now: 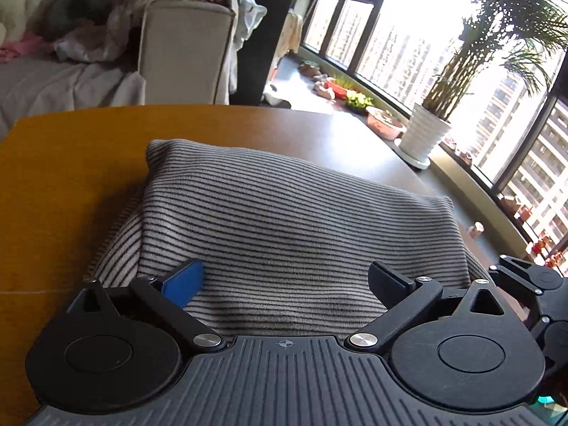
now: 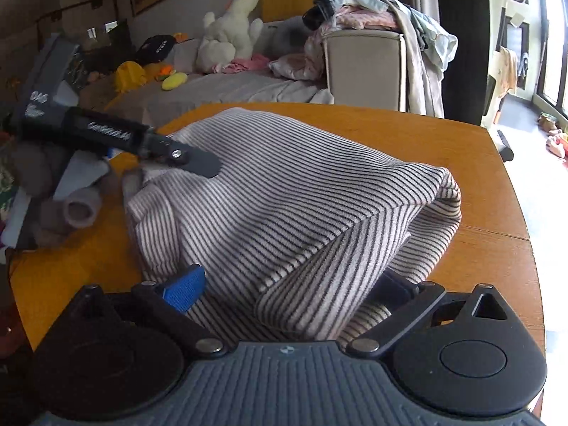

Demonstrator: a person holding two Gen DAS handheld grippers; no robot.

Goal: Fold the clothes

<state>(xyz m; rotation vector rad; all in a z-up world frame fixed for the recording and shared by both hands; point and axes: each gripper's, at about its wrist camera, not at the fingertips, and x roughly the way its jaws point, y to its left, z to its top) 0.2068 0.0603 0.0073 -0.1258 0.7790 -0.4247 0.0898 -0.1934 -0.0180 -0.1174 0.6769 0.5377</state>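
A folded garment (image 1: 284,213) in beige with thin dark stripes lies on the orange wooden table (image 1: 64,177). My left gripper (image 1: 287,278) hovers over its near edge, jaws spread wide, pads clear of the fabric. In the right wrist view the same garment (image 2: 284,195) bulges up, with a folded flap hanging at the near right. My right gripper (image 2: 291,291) is open around that near edge, and the flap hides part of its right finger. The left gripper's finger (image 2: 198,163) reaches over the garment's far left corner. Part of the right gripper (image 1: 525,277) shows at the left view's right edge.
A rolled grey cloth piece (image 2: 80,209) and other clutter lie at the table's left. Beyond the table stand a sofa with a white plush toy (image 2: 227,35) and an armrest piled with clothes (image 2: 372,17). A potted palm (image 1: 426,135) stands by the window.
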